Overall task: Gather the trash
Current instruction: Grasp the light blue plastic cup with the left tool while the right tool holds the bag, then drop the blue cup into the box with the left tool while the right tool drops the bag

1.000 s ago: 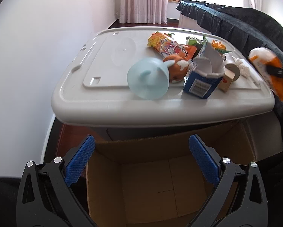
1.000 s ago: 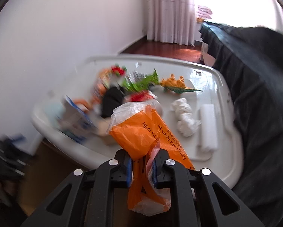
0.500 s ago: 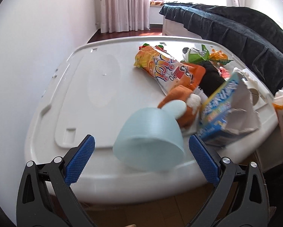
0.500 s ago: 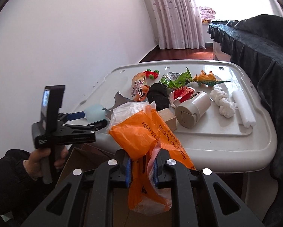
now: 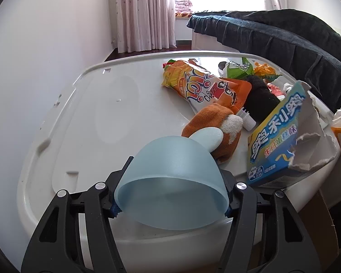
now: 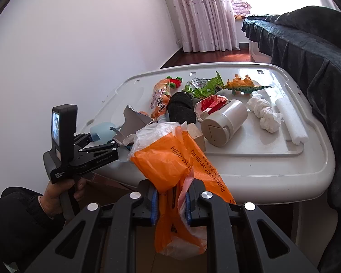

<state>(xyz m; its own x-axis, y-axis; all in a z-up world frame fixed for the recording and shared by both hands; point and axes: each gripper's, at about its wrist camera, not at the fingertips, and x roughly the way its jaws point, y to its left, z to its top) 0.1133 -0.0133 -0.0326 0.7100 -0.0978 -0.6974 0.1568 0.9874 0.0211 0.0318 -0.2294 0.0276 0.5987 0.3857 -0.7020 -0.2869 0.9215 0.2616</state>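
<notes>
While left gripper (image 5: 170, 195) clamps blue cup (image 5: 172, 182) and right gripper (image 6: 170, 201) pinches orange bag (image 6: 170, 159): lift cup straight, avoiding torn box (image 5: 282, 147).

Lid (image 5: 106, 104) left half bare, passable; right half crowded: snack pouch (image 5: 200, 86), torn box (image 5: 282, 141), canister (image 6: 224, 122).

Left gripper (image 5: 170, 201): jaws closed on pale blue translucent plastic bowl (image 5: 170, 182), lying on its side on white plastic lid (image 5: 84, 122); torn blue cardboard box (image 5: 282, 145) just beside.
</notes>
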